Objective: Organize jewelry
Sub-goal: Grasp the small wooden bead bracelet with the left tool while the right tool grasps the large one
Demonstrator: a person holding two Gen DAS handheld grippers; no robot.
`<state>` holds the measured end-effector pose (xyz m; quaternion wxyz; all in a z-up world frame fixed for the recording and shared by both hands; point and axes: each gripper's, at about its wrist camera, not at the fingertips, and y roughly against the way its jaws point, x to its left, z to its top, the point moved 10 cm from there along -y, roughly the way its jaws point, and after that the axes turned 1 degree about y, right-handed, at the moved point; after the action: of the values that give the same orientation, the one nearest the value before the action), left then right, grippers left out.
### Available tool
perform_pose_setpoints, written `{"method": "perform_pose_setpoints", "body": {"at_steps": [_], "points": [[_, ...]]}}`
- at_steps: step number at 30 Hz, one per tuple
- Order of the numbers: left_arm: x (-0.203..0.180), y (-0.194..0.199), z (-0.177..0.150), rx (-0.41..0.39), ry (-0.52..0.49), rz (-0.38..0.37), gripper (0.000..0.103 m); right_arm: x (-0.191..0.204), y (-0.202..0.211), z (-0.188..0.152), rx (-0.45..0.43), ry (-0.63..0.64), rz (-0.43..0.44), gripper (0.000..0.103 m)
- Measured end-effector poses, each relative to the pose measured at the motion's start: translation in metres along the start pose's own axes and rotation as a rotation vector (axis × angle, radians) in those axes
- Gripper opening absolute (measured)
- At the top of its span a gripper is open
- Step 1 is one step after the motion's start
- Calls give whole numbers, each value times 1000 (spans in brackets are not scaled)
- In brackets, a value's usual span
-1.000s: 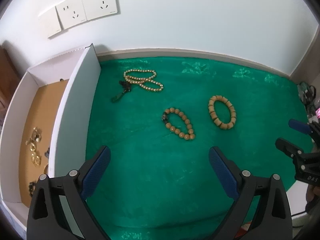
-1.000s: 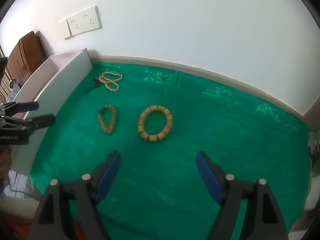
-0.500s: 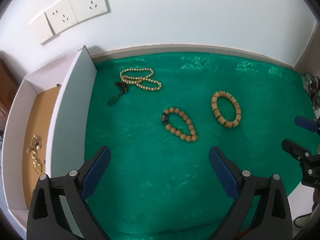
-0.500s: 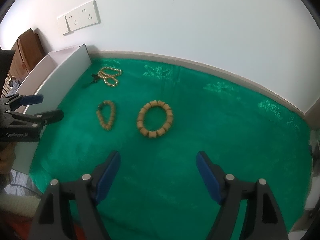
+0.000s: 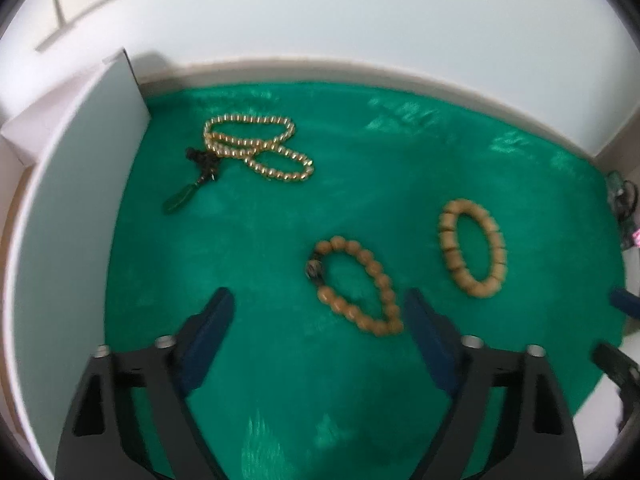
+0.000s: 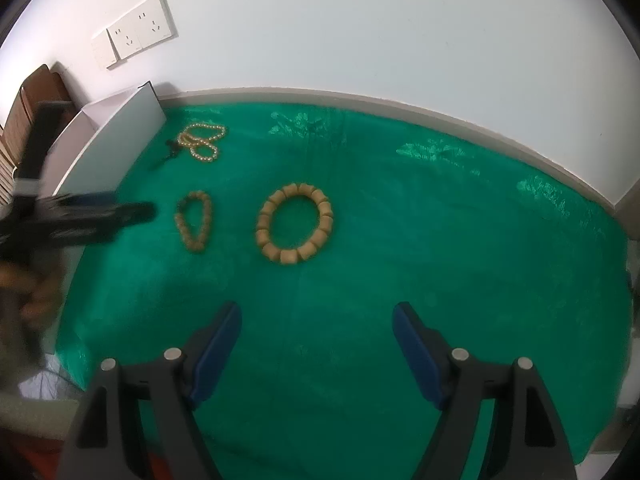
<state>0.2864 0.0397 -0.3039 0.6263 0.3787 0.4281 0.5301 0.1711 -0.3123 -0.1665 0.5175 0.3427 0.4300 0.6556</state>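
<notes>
Three strings of beads lie on the green velvety cloth (image 6: 400,240) covering my desk, all ahead of my tongs. My left tongs (image 5: 320,312) hang spread wide and empty, the round-bead bracelet (image 5: 354,284) just past their right finger. Beyond it to the right sits the chunky block-bead bracelet (image 5: 472,248), a wooden-looking oval. Farther ahead and to the left curls the long golden bead necklace (image 5: 256,148), doubled over, with a dark knot and a green drop pendant. My right tongs (image 6: 316,328) also gape empty, with the block-bead bracelet straight ahead. Only the right view shows my left tongs from the side, blurred; only the left view catches my right tongs' tips, cut off at the frame edge. A white box wall (image 5: 68,200) stands left; its inside is hidden.
</notes>
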Motion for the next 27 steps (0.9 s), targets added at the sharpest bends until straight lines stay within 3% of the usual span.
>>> {"method": "perform_pose_setpoints", "body": {"at_steps": [6,10,13,14,18,23,27], "points": [[6,-38,-2,78,-6,45,57,-7,-2,1,-3,-8,-7,80],[1,-41,-2,61,-43,95,53,-17,-6,10,-14,-15,-15,80],[-7,-42,2,50,-57,92,28,-16,-15,22,-21,-10,1,80],[-9,-42,2,51,-62,87,13,-14,-19,25,-20,-6,9,80],[-9,-37,2,58,-30,32,12,0,-47,34,10,-4,61,80],[-2,-15,3,43,56,-61,12,29,-84,40,78,-50,195,79],[8,3,1,25,96,-85,12,49,-107,49,95,-67,238,58]]}}
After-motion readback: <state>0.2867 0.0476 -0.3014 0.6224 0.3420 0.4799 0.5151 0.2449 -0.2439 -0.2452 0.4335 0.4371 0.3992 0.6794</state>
